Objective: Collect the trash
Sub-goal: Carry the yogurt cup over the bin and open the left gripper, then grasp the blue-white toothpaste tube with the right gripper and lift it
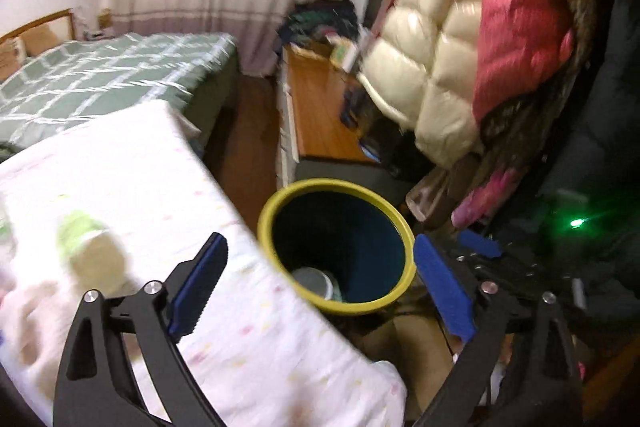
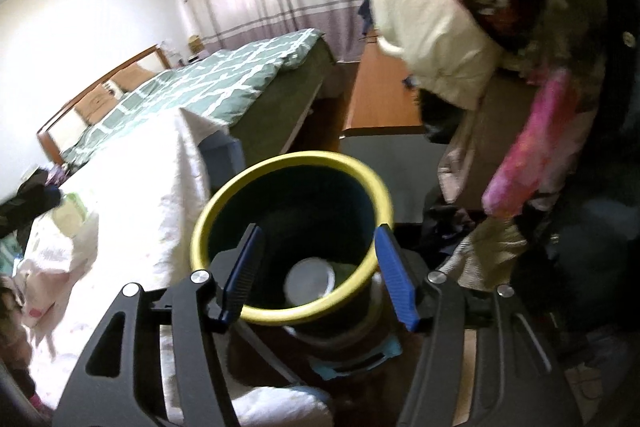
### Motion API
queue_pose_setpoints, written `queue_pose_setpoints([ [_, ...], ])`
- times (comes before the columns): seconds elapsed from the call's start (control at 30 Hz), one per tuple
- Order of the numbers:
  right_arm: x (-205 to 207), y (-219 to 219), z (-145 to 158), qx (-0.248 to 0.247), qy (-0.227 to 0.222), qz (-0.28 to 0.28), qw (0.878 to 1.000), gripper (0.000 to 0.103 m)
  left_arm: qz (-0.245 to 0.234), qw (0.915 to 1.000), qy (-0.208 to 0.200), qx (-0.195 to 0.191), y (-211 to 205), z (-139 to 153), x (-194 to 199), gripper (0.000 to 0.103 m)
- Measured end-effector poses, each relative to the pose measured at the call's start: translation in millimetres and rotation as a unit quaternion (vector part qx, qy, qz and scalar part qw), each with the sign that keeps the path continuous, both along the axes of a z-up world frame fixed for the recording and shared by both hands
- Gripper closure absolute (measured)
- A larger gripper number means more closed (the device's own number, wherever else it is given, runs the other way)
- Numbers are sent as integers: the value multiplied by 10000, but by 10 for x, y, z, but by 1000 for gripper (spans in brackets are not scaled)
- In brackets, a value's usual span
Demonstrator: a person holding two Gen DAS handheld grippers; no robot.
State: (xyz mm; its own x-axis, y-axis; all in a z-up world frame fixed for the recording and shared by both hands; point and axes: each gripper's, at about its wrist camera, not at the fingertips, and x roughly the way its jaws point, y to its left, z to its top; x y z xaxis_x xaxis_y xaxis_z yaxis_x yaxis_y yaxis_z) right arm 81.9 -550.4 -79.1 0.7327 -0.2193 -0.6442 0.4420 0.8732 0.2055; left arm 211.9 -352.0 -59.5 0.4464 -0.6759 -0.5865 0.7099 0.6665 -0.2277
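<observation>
A dark blue trash bin with a yellow rim (image 1: 280,199) stands on the floor beside a table with a white cloth (image 1: 132,167). A silvery can (image 1: 312,283) lies at its bottom. My left gripper (image 1: 320,291) is open and empty above the table edge and the bin. A blurred green-capped bottle (image 1: 86,247) lies on the cloth to its left. In the right wrist view my right gripper (image 2: 320,271) is open and empty right over the bin (image 2: 224,203), with the can (image 2: 310,281) below. The bottle (image 2: 72,211) shows far left.
Puffy cream and red jackets (image 1: 460,39) hang at the right, close to the bin. A bed with a green checked cover (image 1: 100,79) lies behind the table. A wooden desk (image 1: 320,107) stands beyond the bin. A white bag (image 2: 52,259) lies on the table's left.
</observation>
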Motion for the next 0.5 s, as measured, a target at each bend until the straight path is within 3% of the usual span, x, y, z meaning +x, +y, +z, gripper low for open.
queue_pose_setpoints([
  [0.1, 120, 223, 5, -16, 36, 312, 9995, 46, 476, 9985, -176, -184, 526, 147, -117, 5],
  [0.23, 302, 605, 37, -47, 64, 840, 9964, 46, 1402, 9890, -359, -310, 1376, 322, -213, 5],
  [0.37, 479, 1045, 110, -41, 30, 1442, 9895, 45, 2236, 9732, -435, -310, 2124, 389, -275, 5],
  [0.5, 696, 1582, 241, -65, -39, 2138, 9769, 45, 2890, 9559, -526, -67, 2720, 327, -362, 5],
])
